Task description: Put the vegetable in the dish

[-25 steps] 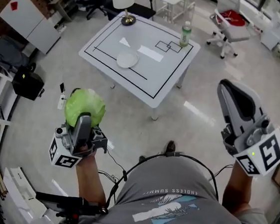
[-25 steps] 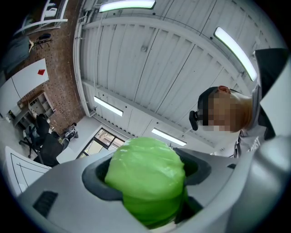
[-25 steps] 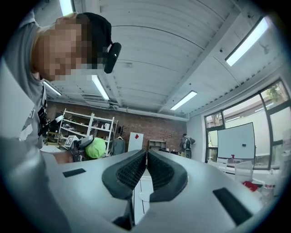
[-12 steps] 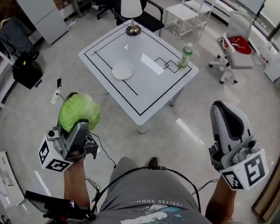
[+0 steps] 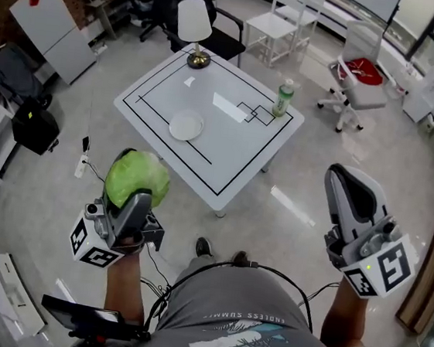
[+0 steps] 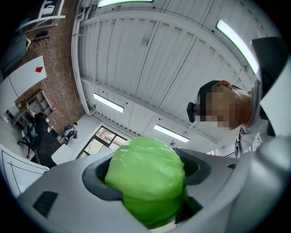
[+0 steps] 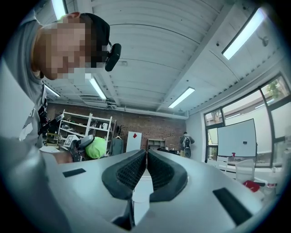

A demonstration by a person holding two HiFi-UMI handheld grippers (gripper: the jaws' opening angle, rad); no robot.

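Round bright-green leafy vegetable, where is it?

Clamped in the left claw, low at the person's left side, over the floor and well apart from the white square counter. The left gripper view shows both jaws pressed against its sides.

And the other claw?

The right claw holds nothing. Its ridged pads meet tip to tip, and it hangs out to the right, also away from the counter.

So which step is this?

I'd judge it the carry: the vegetable is gripped but not yet delivered. The white round dish sits bare on the counter's near-left part, beside a black line.

What does the next move call for?

Probably stepping up to the counter, bringing the left claw over the dish, lowering it and only then parting the jaws. A round thing may roll off a shallow dish.

Any writing?

The grey T-shirt reads "WEST COAST" and, smaller, what looks like "ENDLESS SUMMER", upside down from the head view. The green-labelled bottle is too small to read.
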